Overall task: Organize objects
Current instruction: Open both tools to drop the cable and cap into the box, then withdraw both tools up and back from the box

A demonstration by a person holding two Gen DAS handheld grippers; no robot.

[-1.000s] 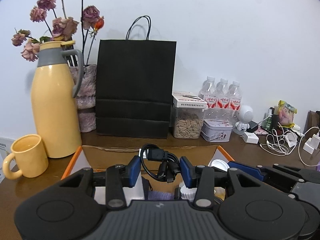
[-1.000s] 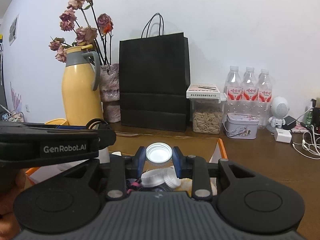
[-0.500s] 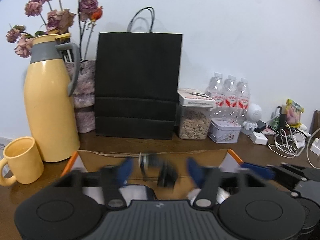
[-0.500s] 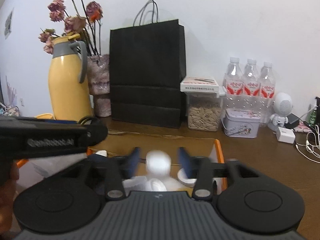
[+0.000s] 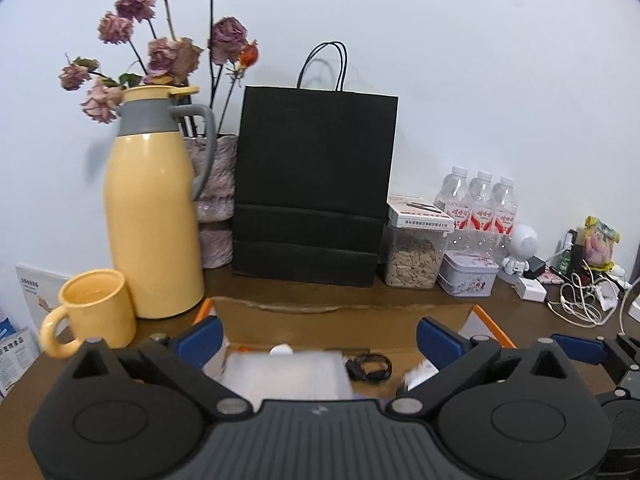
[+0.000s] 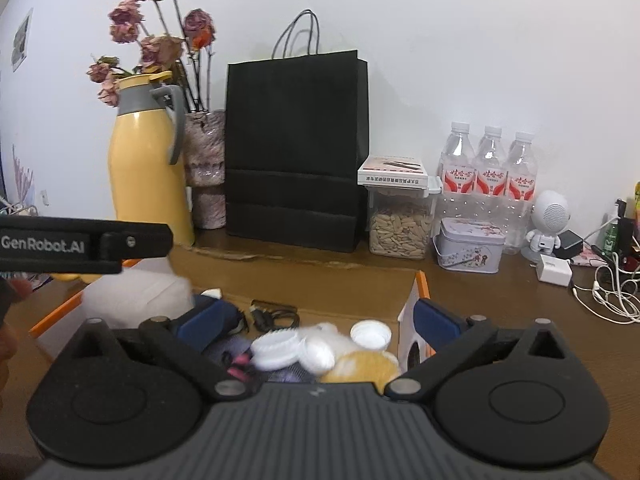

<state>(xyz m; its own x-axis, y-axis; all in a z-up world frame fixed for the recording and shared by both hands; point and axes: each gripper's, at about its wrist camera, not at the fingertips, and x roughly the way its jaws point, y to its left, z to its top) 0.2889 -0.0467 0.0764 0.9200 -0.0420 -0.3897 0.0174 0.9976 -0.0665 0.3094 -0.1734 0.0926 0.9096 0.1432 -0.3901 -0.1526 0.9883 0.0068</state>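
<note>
While both tools' jaws are opening, empty, a coiled black cable (image 5: 369, 367) and white caps (image 6: 370, 335) lie boxed.

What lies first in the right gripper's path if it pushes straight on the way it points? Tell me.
Most likely the white caps piled in the open box. The right gripper tilts down towards them, jaws opening and empty. Depth is uncertain.

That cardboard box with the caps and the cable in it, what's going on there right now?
A person is sorting small items into the cardboard box with a handheld gripper in each hand. Both the left gripper and the right gripper are opening wide above the box, with nothing between their fingers. A coiled black cable lies inside on the box floor, and the white bottle caps sit in a loose pile beside it. The yellow mug and yellow jug stand untouched behind the box.
</note>
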